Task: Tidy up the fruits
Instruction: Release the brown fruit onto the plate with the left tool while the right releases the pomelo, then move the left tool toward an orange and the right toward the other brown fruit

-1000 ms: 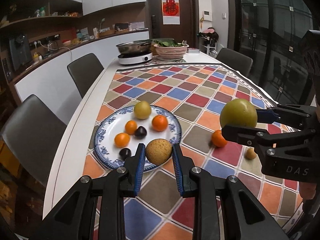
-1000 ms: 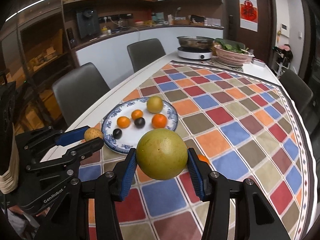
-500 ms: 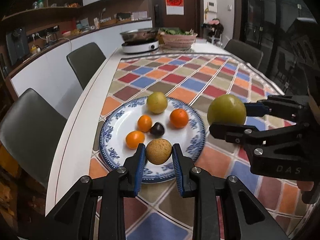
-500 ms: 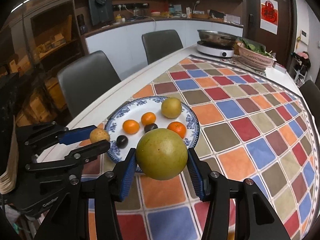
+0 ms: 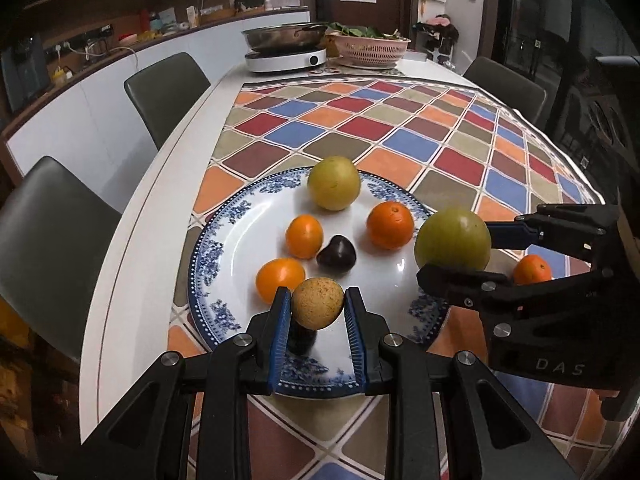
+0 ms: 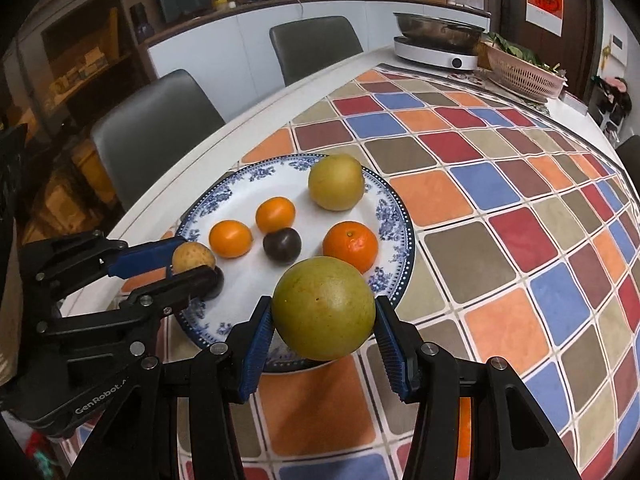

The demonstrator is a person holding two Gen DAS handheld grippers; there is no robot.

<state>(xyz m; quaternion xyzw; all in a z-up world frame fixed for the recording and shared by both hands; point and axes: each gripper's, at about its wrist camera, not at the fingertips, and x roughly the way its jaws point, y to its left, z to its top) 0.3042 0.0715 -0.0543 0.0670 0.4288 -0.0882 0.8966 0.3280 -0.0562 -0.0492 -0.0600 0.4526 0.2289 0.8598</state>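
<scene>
A small round speckled tan fruit (image 5: 318,303) is clamped between the blue pads of the left gripper (image 5: 317,314), whose jaws are drawn in as narrow as the fruit allows. It is held above the near part of a round white plate with a blue floral rim (image 5: 208,256), over a dark plum (image 5: 301,340) that is mostly hidden beneath it. A large round yellow-green fruit (image 6: 325,309) is gripped between the pads of the right gripper (image 6: 324,334), with the jaws set partly apart to span it; it is held over the near right edge of the plate.

On the plate a yellow-green pear-like fruit (image 5: 334,183) is seen at the far side, an orange mandarin (image 5: 390,225) to the right, two smaller orange fruits (image 5: 304,237) (image 5: 280,280) to the left, and a second dark purple plum (image 5: 337,253) in the middle. Another orange mandarin (image 5: 532,269) is seen on the cloth behind the right gripper's fingers, off the plate.

The plate is set on a checked tablecloth of red, blue, orange and brown squares (image 5: 400,128), spread over a white table (image 5: 132,248). At the far end a steel pan on a white hob (image 5: 285,46) and a pink basket of greens (image 5: 370,48) are placed side by side.
</scene>
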